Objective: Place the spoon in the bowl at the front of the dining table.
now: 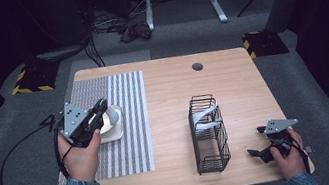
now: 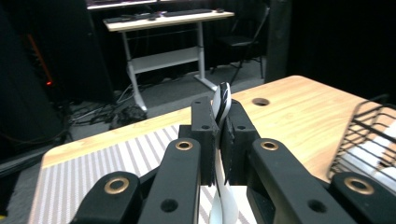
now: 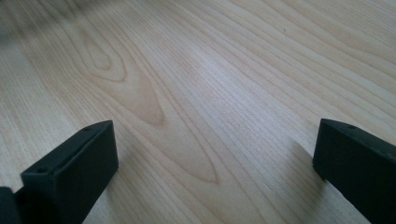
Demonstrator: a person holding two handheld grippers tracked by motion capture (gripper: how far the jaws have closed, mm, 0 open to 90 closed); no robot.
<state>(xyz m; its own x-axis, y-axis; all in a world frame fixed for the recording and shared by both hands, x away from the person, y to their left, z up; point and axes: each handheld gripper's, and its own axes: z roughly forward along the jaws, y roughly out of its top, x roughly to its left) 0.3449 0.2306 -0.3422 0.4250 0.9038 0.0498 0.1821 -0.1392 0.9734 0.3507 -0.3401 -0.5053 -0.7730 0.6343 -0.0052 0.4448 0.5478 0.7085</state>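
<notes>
No readable text

No words, labels, brands or nos. legible on anything; nearest to a sign: yellow-black hazard stripes on floor blocks [image 1: 31, 79] behind the table [image 1: 166, 87].

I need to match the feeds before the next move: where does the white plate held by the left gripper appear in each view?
High view: the round white plate sits left of centre, above the striped grey mat, clamped in the left gripper.
Left gripper view: its edge stands upright at centre between the shut jaws.
Right gripper view: not in it.
Shared landmark: the black wire rack, at the right edge of the left gripper view.
</notes>
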